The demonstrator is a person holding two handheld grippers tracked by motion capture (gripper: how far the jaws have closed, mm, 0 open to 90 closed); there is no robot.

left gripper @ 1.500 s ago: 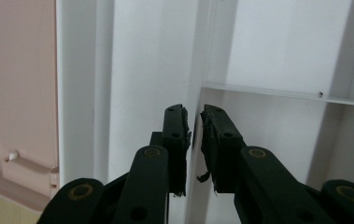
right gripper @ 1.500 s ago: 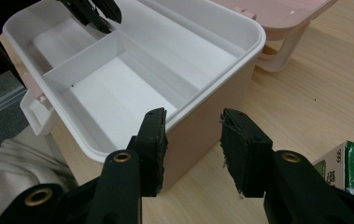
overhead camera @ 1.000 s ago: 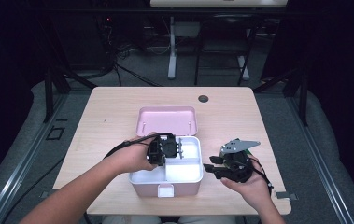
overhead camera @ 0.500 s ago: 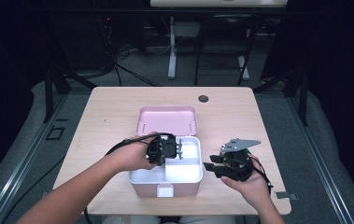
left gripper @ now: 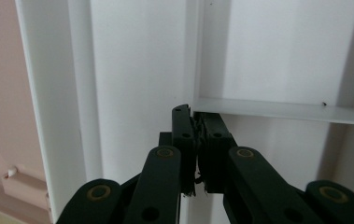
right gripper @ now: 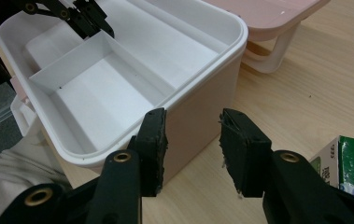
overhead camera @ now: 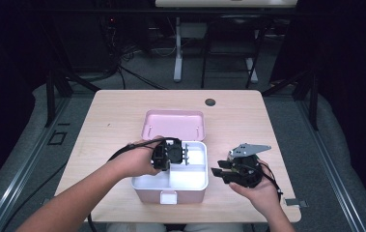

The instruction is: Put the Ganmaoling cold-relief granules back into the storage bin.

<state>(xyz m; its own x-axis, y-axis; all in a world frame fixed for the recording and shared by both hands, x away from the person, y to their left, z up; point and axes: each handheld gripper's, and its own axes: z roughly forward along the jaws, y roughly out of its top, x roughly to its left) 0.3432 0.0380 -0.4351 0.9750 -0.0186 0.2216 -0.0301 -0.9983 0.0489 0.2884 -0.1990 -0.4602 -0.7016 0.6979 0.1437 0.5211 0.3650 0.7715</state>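
A pink box [overhead camera: 170,195] with a white divided tray inside stands open near the front edge of the desk [overhead camera: 113,111], its pink lid [overhead camera: 173,123] laid back behind it. The left claw [overhead camera: 186,155] reaches into the tray, pads pressed together on the white divider [left gripper: 277,109]. The right claw [overhead camera: 218,171] hovers just beside the box, half open, holding nothing. Compared with a second ago, neither hand has shifted and the box has not moved.

We count: pink storage box [overhead camera: 169,181] 1 | white inner tray [overhead camera: 188,178] 1 | grippers 2 — left gripper [overhead camera: 173,152], right gripper [overhead camera: 228,172] | green carton [right gripper: 350,167] 1 | wooden table [overhead camera: 238,116] 1
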